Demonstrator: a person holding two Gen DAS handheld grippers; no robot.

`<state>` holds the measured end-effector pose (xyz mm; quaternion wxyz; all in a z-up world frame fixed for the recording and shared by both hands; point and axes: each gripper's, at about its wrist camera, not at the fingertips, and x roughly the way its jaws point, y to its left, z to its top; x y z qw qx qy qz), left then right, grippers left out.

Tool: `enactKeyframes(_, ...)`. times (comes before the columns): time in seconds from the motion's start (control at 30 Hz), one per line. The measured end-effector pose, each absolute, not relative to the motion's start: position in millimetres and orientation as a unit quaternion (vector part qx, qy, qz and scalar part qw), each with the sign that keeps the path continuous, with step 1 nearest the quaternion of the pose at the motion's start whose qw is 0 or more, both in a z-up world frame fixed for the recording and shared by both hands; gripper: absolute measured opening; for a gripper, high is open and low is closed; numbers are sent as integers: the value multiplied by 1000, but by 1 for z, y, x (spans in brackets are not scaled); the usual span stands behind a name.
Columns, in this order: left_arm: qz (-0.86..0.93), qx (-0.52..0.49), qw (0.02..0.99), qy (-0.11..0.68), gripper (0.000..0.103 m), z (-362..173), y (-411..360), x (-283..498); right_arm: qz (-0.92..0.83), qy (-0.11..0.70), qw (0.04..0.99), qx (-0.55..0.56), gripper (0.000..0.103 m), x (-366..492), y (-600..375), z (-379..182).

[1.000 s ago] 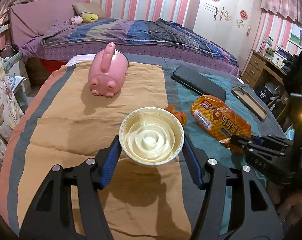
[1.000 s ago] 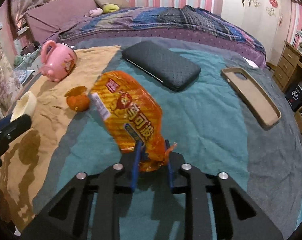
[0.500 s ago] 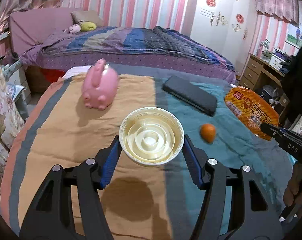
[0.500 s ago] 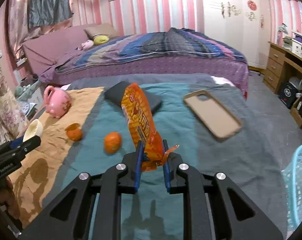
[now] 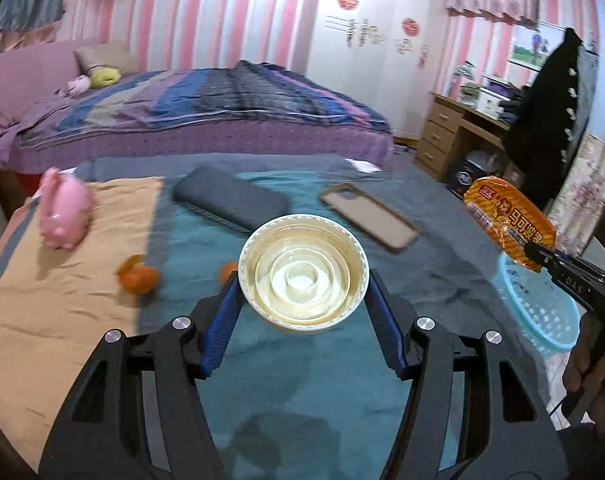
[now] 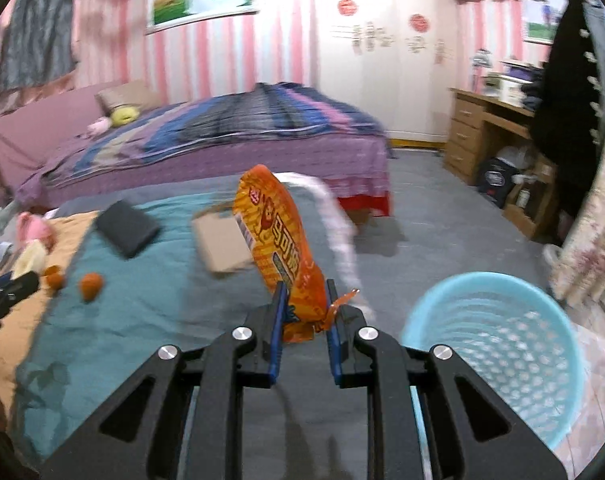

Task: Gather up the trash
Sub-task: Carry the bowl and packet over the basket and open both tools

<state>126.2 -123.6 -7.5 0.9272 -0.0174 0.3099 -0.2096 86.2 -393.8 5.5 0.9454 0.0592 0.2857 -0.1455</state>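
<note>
two claws are in view, each carrying one piece of trash. the left claw is clamped across one pale round plastic cup, its blue pads on opposite sides of the rim and its open mouth facing the camera, held above the teal part of the tabletop. the right claw is pinched narrow on the bottom end of one orange snack bag; the bag stands nearly upright, its long axis running up and leaning slightly left, its printed face turned to the right. one light blue mesh basket stands on the floor just past the tabletop's right edge, low and to the right of the bag, its mouth open upward with bare grey floor behind it. left on the cloth are two orange fruit pieces, one pink pig-shaped mug on its side near the left edge, one dark flat case and one tan phone case, all well apart from each other. a hand grips the right claw's handle at the far right.
</note>
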Motion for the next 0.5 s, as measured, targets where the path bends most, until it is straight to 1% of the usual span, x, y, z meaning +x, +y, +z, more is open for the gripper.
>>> enactKeyframes(0.13,-234,-8,921,312,60,-9,-154,117,-195,287,934,86,19,58,-449,0)
enactKeyframes(0.27,-252,3,917,310,60,-7,-179,108,-217,288,926,110,19,41,-483,-6)
enactKeyframes(0.4,-277,-10,908,314,60,0,-201,97,-228,288,923,116,19,29,-510,-11)
enactKeyframes(0.5,-305,14,900,311,60,4,-238,82,-235,287,919,135,20,20,-527,-15)
